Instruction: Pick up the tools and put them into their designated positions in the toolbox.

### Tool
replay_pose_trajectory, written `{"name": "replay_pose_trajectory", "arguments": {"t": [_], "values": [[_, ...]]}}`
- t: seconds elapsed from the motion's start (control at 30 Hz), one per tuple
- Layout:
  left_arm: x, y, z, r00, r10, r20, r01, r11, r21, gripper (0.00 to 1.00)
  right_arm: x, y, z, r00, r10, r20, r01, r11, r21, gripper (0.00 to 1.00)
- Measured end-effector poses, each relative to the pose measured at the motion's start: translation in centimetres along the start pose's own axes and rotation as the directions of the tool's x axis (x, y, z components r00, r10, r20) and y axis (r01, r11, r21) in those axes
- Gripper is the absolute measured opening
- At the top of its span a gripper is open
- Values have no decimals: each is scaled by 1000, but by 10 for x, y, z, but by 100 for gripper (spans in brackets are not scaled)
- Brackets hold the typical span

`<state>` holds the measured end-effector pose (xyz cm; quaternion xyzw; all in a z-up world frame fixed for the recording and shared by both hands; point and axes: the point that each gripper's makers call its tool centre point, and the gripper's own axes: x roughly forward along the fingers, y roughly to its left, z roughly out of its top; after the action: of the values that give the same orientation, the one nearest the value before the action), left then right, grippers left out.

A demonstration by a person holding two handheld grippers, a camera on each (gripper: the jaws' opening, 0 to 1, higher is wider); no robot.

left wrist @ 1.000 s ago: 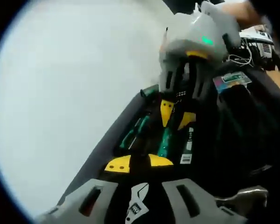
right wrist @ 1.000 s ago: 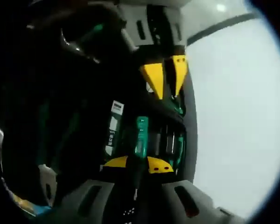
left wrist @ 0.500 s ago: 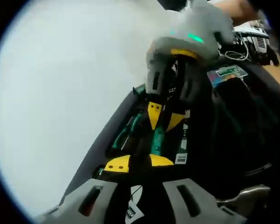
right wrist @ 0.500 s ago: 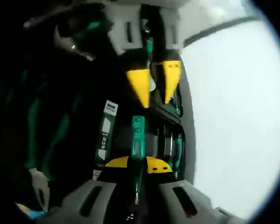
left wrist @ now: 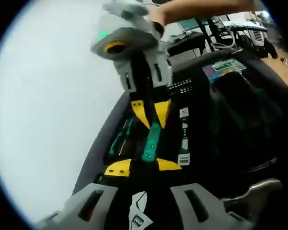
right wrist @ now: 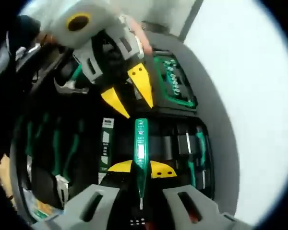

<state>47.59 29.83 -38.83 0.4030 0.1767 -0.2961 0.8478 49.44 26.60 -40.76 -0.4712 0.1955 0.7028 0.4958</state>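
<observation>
We see the green pen-shaped tester screwdriver (right wrist: 140, 152) clamped between our right gripper (right wrist: 140, 168)'s yellow-tipped jaws, over the middle of the open black toolbox (right wrist: 209, 120). Our left gripper (left wrist: 140, 167) has its jaws close together; we cannot tell if they grip anything. Green-lined socket tray (right wrist: 175, 81) sits far right. The white tabletop (right wrist: 259, 96) lies bare beyond the toolbox's right edge.

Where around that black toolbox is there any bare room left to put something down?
The white table beside the toolbox's grey rim lies bare. Inside it is crowded: green-handled tools, a socket tray, and both grippers, the right gripper holding a green tester pen while the left gripper hovers above.
</observation>
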Motion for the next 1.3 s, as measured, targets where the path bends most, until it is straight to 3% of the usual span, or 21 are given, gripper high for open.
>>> {"name": "replay_pose_trajectory", "arguments": {"t": [0.17,0.3,0.4,0.47,0.5,0.57,0.67,0.73,0.8,0.87,0.97,1.03,1.17,1.27,1.3], "values": [[-3,5,3,999,-25,-25,25,999,35,17,5,6,-3,996,76,-43,-73,995,60,8],[-1,5,14,999,-45,28,47,995,-83,15,4,2,-3,996,83,-42,-80,994,70,8],[5,7,16,999,24,49,-12,972,-233,4,4,-1,-5,993,116,-20,-112,984,136,8],[6,8,16,995,78,57,-62,971,-231,4,4,-1,-5,989,146,3,-145,976,163,8],[6,15,15,989,141,48,-128,970,-208,4,4,-1,-5,985,169,18,-169,969,183,8],[2,20,19,974,224,46,-205,943,-261,4,5,0,-6,975,216,41,-220,948,231,9],[-1,13,37,970,226,88,-183,920,-346,4,7,-1,-7,959,275,63,-281,918,280,9],[2,11,40,973,220,77,-176,909,-377,3,7,-1,-8,948,311,75,-318,894,316,9],[11,3,31,985,174,-7,-157,870,-468,3,8,-2,-8,941,328,85,-337,883,327,9],[21,-1,25,987,151,-54,-158,852,-500,3,8,-1,-9,936,339,95,-351,875,332,9],[31,2,25,986,153,-63,-164,852,-498,3,7,1,-8,934,337,120,-358,877,320,9],[32,9,31,981,192,-39,-185,844,-504,3,7,2,-8,933,330,140,-358,878,317,9],[44,15,19,965,228,-132,-263,825,-501,3,7,2,-7,933,319,165,-357,877,322,9],[47,12,21,963,247,-109,-267,810,-522,3,7,2,-7,934,310,177,-353,878,324,9],[47,12,23,961,255,-108,-274,815,-511,3,7,2,-7,935,306,180,-350,878,326,9]]}}
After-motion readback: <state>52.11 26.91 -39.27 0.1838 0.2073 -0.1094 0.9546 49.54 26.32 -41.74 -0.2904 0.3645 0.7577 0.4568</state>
